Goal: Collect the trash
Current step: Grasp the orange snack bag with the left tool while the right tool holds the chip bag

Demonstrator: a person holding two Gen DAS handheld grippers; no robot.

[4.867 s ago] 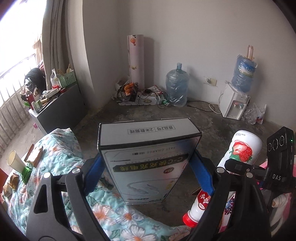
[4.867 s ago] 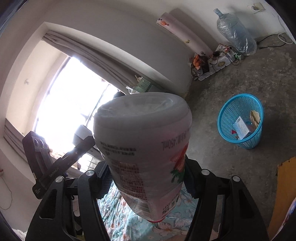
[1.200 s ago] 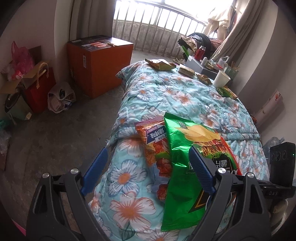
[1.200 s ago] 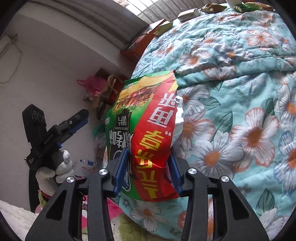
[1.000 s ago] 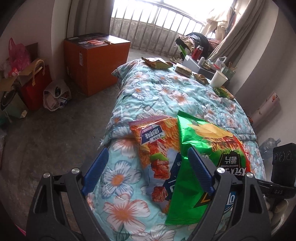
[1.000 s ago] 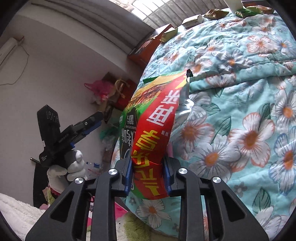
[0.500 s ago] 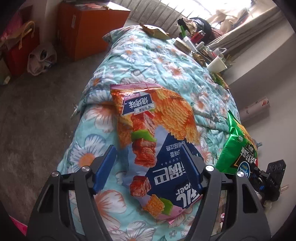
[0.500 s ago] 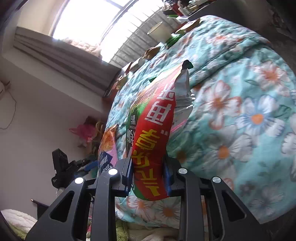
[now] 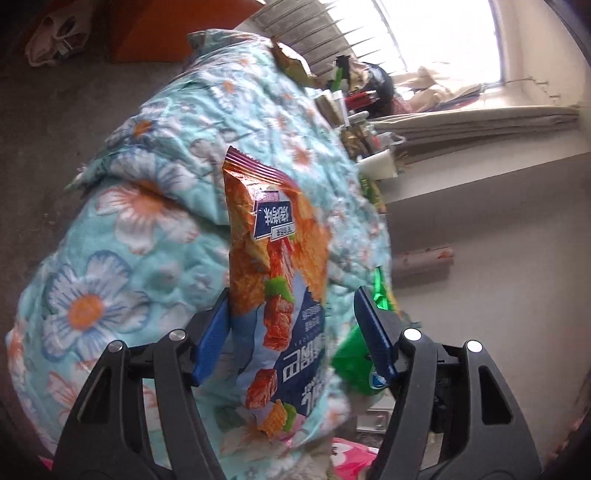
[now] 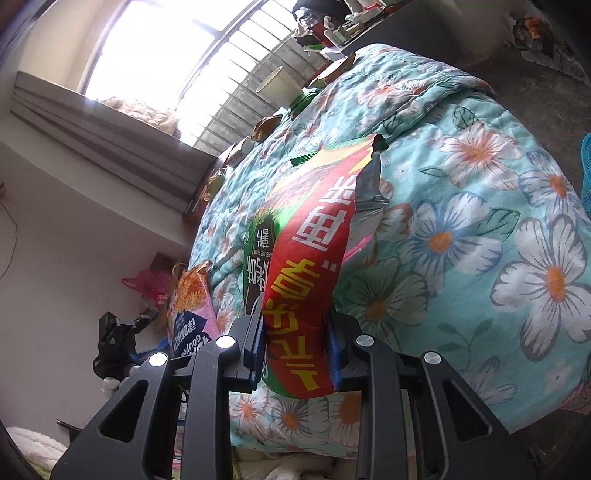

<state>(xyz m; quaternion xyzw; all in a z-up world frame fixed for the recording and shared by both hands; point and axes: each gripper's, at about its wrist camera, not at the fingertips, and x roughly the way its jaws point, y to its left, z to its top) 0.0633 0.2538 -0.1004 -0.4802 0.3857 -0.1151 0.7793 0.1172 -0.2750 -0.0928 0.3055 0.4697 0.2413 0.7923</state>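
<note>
My right gripper (image 10: 295, 350) is shut on a green and red chip bag (image 10: 306, 258) and holds it above the floral quilt (image 10: 480, 240). My left gripper (image 9: 291, 332) stands around an orange and blue snack bag (image 9: 277, 258), which looks lifted off the quilt (image 9: 129, 229); its left pad touches the bag and a gap shows at the right pad. That snack bag and the left gripper also show at the left of the right wrist view (image 10: 188, 306). The green bag shows behind the left gripper's right finger (image 9: 354, 362).
Several wrappers (image 10: 266, 125) and a paper cup (image 10: 277, 83) lie along the far side of the quilt. A blue basket's rim (image 10: 585, 173) shows at the right edge. An orange cabinet (image 9: 177, 29) stands on the floor by the window.
The right gripper lifted the green chip bag off the quilt. The left gripper moved onto the orange snack bag, narrowed around it and tilted; the bag now stands up from the quilt.
</note>
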